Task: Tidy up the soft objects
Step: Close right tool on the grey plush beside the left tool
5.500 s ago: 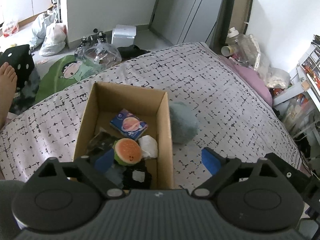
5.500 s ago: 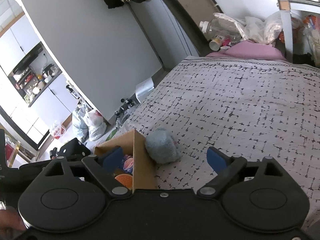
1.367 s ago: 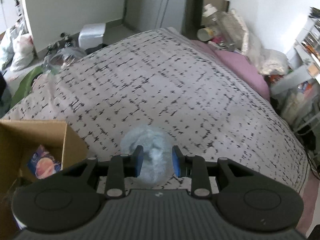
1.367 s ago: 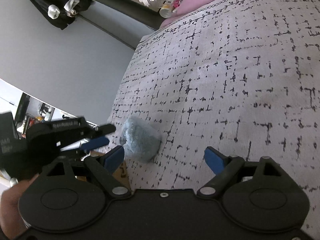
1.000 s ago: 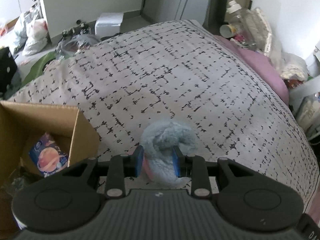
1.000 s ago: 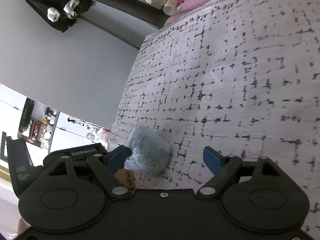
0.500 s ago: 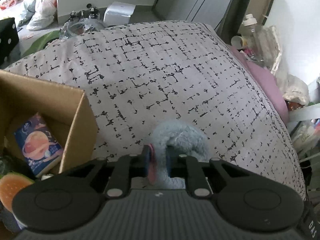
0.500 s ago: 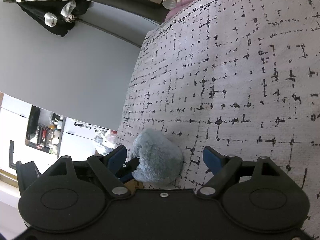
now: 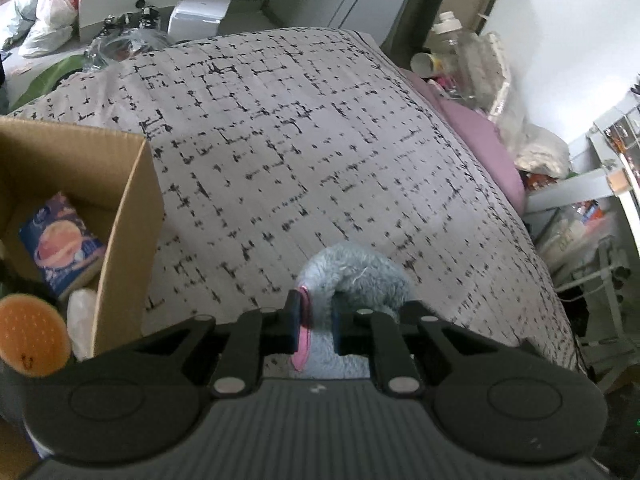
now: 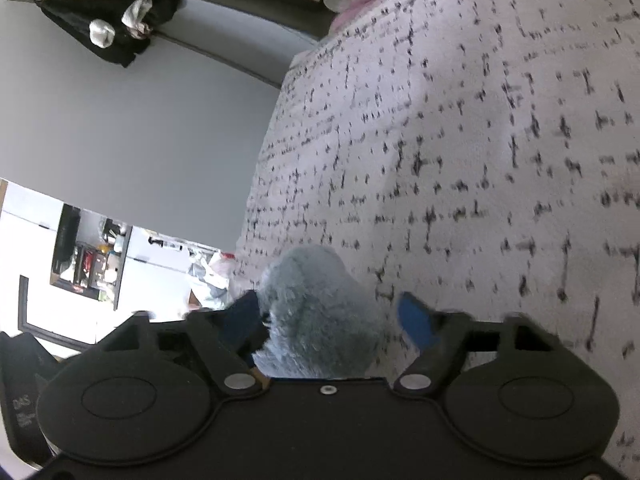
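Note:
A fluffy grey-blue plush toy (image 9: 360,272) with a pink strip is held over the patterned bedspread (image 9: 300,140). My left gripper (image 9: 316,316) is shut on the plush toy, pinching its near edge. In the right wrist view the same plush toy (image 10: 316,308) sits between the jaws of my right gripper (image 10: 332,320), which is open with its blue pads on either side of it. A cardboard box (image 9: 132,200) stands at the left, holding a blue packet (image 9: 60,240), an orange burger-like squishy (image 9: 32,332) and a white soft item (image 9: 82,312).
A pink pillow (image 9: 480,144) lies at the bed's far right edge, with bottles and bags behind it. Shelving and clutter stand right of the bed. Bags and a white box are on the floor beyond the bed's far end.
My left gripper closed on the plush toy and lifted it off the bedspread. My right gripper moved in until the toy sat between its open jaws.

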